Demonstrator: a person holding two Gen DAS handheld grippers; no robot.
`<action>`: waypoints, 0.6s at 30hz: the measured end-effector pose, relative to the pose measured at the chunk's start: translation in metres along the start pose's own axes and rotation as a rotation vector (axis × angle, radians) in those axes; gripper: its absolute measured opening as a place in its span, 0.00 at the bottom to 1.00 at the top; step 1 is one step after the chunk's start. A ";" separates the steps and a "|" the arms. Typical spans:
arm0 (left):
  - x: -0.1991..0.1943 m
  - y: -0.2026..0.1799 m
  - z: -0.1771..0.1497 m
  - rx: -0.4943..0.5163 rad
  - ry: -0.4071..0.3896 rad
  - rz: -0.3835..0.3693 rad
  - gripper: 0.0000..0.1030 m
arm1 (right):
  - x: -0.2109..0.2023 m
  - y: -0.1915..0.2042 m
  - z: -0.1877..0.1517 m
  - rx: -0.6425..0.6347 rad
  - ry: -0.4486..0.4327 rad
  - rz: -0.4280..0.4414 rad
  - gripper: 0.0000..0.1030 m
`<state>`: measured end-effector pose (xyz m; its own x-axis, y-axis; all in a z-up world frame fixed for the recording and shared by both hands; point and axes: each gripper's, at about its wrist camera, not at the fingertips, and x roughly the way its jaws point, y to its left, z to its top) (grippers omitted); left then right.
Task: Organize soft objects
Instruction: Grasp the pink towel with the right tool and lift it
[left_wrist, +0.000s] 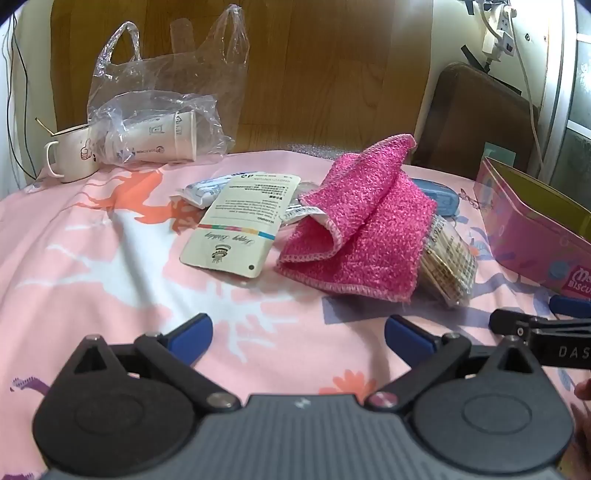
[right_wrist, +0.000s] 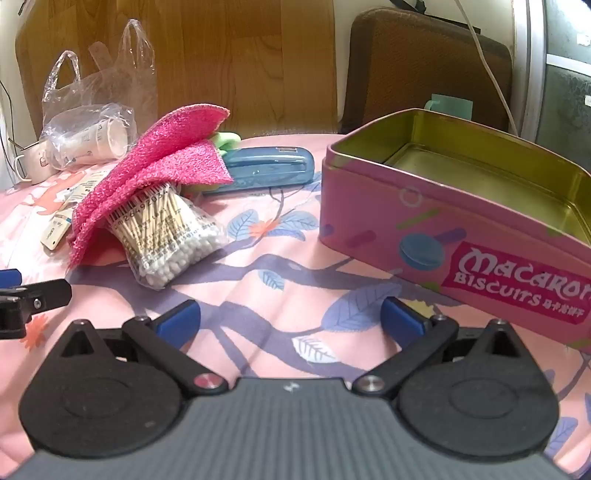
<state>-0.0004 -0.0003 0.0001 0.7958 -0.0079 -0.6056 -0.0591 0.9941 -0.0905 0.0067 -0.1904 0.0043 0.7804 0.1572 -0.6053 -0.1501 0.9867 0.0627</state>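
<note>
Lettering on the pink tin (right_wrist: 461, 236) reads "Macaron Biscuits"; the tin stands lidless on the floral cloth (right_wrist: 258, 280), and its gold inside shows nothing in it. "Happy Birthday" is printed on a cream card (left_wrist: 236, 225) lying left of the pink towel (left_wrist: 362, 225). This crumpled towel lies mid-table, draped over a clear bag of cotton swabs (right_wrist: 173, 240) with a barcode label, and partly over a blue case (right_wrist: 266, 168). At the far left, a clear plastic bag (left_wrist: 162, 99) holds stacked paper cups (left_wrist: 155, 142), beside a white mug (left_wrist: 74, 155). The left gripper (left_wrist: 297, 334) and the right gripper (right_wrist: 291, 319) both hover over the cloth with blue fingers spread wide, holding nothing.
</note>
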 end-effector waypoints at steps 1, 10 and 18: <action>0.000 -0.002 0.000 0.013 0.004 0.006 1.00 | 0.000 0.000 0.000 0.004 0.001 0.005 1.00; -0.011 -0.006 -0.012 0.168 0.045 -0.033 1.00 | -0.002 -0.001 -0.001 -0.001 -0.010 -0.008 1.00; -0.031 0.030 -0.002 0.110 -0.177 0.057 1.00 | -0.016 -0.005 0.003 0.042 -0.099 0.079 0.87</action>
<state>-0.0280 0.0298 0.0151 0.8869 0.0579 -0.4583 -0.0486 0.9983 0.0320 -0.0037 -0.1977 0.0162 0.8238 0.2355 -0.5157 -0.1893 0.9717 0.1414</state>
